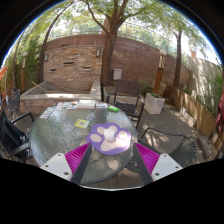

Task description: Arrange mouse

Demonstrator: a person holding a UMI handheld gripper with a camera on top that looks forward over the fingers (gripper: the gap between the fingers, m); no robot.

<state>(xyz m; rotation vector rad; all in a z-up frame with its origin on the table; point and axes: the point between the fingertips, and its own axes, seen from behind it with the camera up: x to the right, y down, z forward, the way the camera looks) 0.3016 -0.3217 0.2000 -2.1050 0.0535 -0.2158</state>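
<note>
The hand-held gripper was held above the near edge of a round, glass-topped patio table, its two fingers spread wide apart, and nothing was held between them. A magenta pad was borne on the inner face of the left finger, and a matching pad on the right. Just ahead of the fingers, and centred in the gap between them, a pale lilac, flower-shaped mouse mat was laid flat on the glass. A small, light-coloured mouse was set on the middle of that mat, untouched by either finger. Further ahead and to the left of the mat, a small yellowish-green square object was seen on the tabletop, and a small green object was placed at the far rim; neither could be identified more closely. Dark metal chairs were ranged around the table on the far side and at the left. Beyond the table, a brick wall and the trunk of a tree were shown, with paved ground to the right.
</note>
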